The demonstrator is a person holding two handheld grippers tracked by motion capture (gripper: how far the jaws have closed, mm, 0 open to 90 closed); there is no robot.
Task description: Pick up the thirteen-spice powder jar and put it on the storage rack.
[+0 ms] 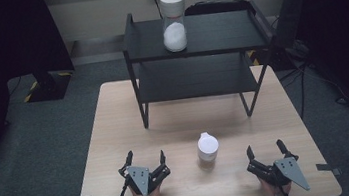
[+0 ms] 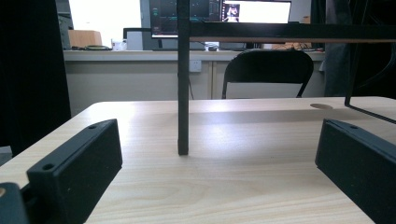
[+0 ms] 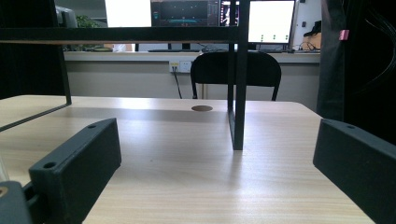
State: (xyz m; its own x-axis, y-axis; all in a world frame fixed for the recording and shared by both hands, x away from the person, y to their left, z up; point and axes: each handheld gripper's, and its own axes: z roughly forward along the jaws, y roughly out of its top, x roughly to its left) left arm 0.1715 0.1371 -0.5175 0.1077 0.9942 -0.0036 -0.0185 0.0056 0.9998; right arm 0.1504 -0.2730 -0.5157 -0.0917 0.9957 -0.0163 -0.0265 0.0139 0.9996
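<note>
Two grippers rested on the counter (image 1: 116, 135) with jaws released, left gripper (image 1: 145, 161) and right gripper (image 1: 266, 149) flanking the small white-lidded jar (image 1: 208, 150) between them. Nothing was grasped; a reach for the jar probably came next.

Rack (image 1: 215, 35): black, two shelves, at the table's (image 1: 118, 150) far end
Chair (image 2: 267, 67): behind it (black)
Monitors (image 3: 271, 21): lit
</note>
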